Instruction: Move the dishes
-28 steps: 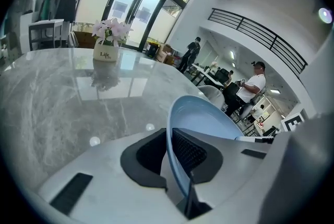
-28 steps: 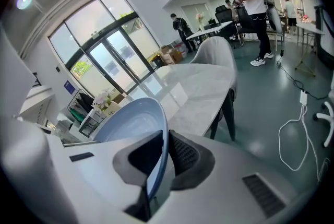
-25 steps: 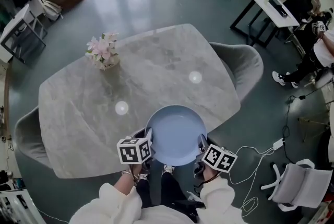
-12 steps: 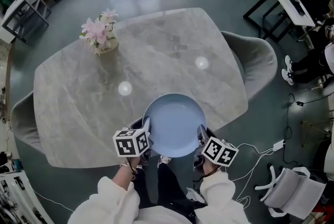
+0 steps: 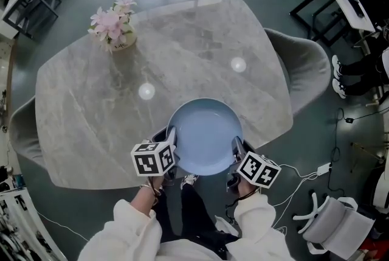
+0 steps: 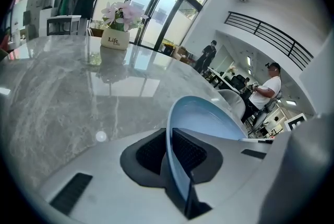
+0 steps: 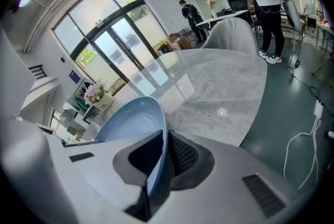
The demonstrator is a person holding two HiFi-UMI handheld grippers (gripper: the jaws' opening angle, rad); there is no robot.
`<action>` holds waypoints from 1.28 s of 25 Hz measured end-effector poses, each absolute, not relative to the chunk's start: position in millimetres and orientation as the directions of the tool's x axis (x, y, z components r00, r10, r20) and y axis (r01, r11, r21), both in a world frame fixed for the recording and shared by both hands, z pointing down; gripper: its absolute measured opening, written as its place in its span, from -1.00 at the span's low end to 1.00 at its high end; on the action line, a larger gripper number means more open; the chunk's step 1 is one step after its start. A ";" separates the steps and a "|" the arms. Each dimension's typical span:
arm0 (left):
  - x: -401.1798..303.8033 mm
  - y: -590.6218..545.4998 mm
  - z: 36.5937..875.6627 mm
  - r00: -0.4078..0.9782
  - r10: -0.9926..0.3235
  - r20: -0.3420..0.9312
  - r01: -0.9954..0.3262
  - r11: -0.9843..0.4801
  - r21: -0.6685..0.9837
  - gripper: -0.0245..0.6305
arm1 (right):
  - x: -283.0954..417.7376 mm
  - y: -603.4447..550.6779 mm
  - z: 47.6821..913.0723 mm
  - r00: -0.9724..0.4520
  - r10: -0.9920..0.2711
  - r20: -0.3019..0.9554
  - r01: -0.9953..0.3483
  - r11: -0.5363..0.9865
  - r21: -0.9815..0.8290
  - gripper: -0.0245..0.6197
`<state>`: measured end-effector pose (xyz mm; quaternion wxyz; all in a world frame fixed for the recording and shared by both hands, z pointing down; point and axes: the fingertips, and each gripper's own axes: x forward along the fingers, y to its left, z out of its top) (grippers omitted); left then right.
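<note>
The left hand-held gripper (image 6: pixel 169 137) is nipped nearly closed on one rim of a pale blue dish (image 5: pixel 205 135). The right hand-held gripper (image 7: pixel 166 147) pinches the opposite rim the same way. The dish is empty, held between them over the near edge of the grey marble desk (image 5: pixel 182 53). Only the left gripper view lets you read "Life" on the white pot (image 6: pixel 115 40) of pink flowers, well away across the desk. The right gripper view shows a grey chair (image 7: pixel 233 32) at the desk's end.
</note>
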<state>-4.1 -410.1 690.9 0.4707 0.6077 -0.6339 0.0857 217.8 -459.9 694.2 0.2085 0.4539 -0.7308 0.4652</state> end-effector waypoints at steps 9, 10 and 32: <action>-0.8 -424.0 691.5 0.179 -0.697 0.694 -0.849 0.247 0.466 -0.85 | 219.4 -476.4 695.3 -0.503 -0.478 0.720 -0.855 0.157 -0.494 -0.65; -0.2 -424.7 692.0 0.180 -0.696 0.695 -0.850 0.246 0.466 -0.85 | 220.1 -477.2 695.6 -0.501 -0.479 0.721 -0.856 0.156 -0.492 -0.65; 0.2 -431.8 702.1 0.190 -0.686 0.702 -0.846 0.248 0.471 -0.85 | 219.5 -486.6 701.3 -0.490 -0.480 0.728 -0.866 0.173 -0.469 -0.65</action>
